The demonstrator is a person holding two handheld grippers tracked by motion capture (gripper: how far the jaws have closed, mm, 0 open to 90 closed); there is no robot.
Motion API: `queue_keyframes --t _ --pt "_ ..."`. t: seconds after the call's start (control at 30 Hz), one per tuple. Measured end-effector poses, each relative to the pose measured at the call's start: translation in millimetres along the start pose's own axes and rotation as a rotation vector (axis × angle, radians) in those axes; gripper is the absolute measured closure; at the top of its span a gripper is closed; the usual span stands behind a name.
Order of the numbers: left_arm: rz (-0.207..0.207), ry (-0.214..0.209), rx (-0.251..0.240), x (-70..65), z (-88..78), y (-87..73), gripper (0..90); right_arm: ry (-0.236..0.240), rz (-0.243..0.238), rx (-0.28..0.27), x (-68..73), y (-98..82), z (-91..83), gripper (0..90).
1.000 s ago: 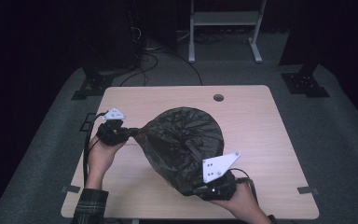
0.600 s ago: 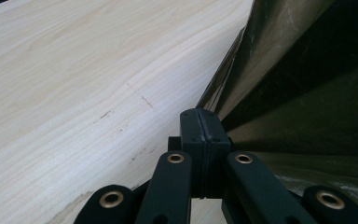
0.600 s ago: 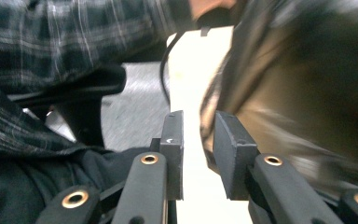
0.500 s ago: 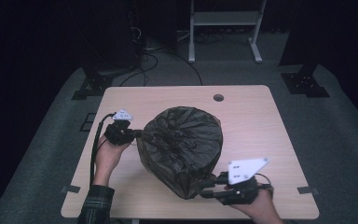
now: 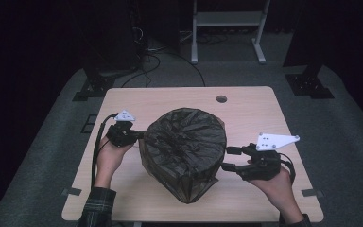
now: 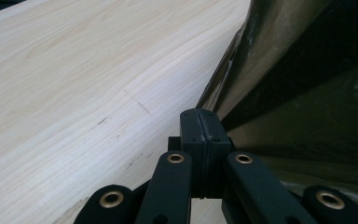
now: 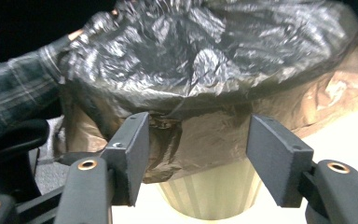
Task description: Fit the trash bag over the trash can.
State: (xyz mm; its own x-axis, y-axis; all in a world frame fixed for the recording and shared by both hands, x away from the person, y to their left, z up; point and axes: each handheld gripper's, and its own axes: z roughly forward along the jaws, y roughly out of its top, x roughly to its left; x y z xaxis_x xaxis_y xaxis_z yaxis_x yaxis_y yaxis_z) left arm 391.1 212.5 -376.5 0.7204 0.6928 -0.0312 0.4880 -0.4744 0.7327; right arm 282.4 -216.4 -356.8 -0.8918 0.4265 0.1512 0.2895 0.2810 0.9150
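Tabletop [image 5: 123, 198] carries one job: a pale ribbed bin [image 7: 209, 196] standing about mid-surface, slightly left of centre and toward the near edge, with a black bin liner [image 5: 184, 146] draped over its mouth and hanging down its walls. From the high view the liner hides the bin completely; the right gripper view shows the bag's skirt ending partway down, with the ribbed wall bare below it. My read: the liner is being fitted over the rim, so it needs anchoring on one side while the other side gets pulled down. Left claw [image 5: 139, 135] sits at the bag's left edge, jaws pressed together; in the left gripper view [image 6: 200, 140] the closed tips meet right at the film's edge, so it looks to be pinching a fold of liner, though I can't see the plastic between the pads. That hold likely keeps the bag from sliding off while the far side is worked. Right claw [image 5: 230, 158] is just right of the bin, jaws spread and just been opening, nothing between them; in its own view [image 7: 196, 158] the pads frame the hanging hem but stand clear of it. Looks lined up to take a fresh bite on the right-side hem. Risk: thin film, easy to tear or drag off the rim.
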Motion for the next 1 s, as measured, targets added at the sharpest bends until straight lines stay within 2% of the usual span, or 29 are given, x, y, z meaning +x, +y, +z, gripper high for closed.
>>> queue_keyframes --t 0.07,0.17,0.23,0.27,0.3,0.33,0.4,0.53,0.67,0.83,1.0 --pt "0.002 -0.001 -0.003 -1.1 -0.1 0.4 89.8 -0.013 -0.005 0.013 0.0 -0.3 4.0 40.7" --pt "0.004 -0.004 -0.004 -1.6 -0.7 0.7 89.8 -0.015 -0.016 0.001 -0.1 -0.1 5.8 48.6" --pt "0.002 -0.005 -0.007 -1.1 -0.8 0.6 89.9 -0.006 -0.023 -0.012 0.4 0.9 5.6 57.2" --pt "0.001 -0.006 -0.008 -1.0 -1.0 0.6 89.9 -0.016 -0.035 -0.014 1.2 1.3 5.6 60.8" --pt "0.002 -0.005 -0.008 -0.9 -1.1 0.6 89.9 -0.014 -0.038 -0.013 1.3 1.5 5.8 70.3" --pt "0.004 -0.007 -0.008 -1.0 -0.9 0.7 89.8 0.004 -0.044 -0.019 1.5 1.3 5.5 75.7" --pt "0.007 -0.007 -0.006 -1.2 -0.7 0.7 89.8 0.004 -0.067 -0.022 3.2 0.9 5.7 88.7" --pt "0.006 -0.004 -0.003 -0.8 0.4 0.6 89.8 0.001 -0.083 -0.013 4.0 -0.3 7.3 90.0" --pt "0.003 -0.002 0.009 0.0 5.2 -0.4 89.9 -0.029 -0.075 0.024 -2.4 -6.7 9.7 90.0" --pt "-0.006 0.012 0.048 3.1 18.8 -7.1 89.9 -0.087 -0.034 0.095 -18.6 -24.4 15.0 90.0" --pt "-0.022 0.004 0.083 5.1 34.1 -15.9 89.9 -0.114 0.015 0.143 -34.0 -43.4 18.0 90.0"
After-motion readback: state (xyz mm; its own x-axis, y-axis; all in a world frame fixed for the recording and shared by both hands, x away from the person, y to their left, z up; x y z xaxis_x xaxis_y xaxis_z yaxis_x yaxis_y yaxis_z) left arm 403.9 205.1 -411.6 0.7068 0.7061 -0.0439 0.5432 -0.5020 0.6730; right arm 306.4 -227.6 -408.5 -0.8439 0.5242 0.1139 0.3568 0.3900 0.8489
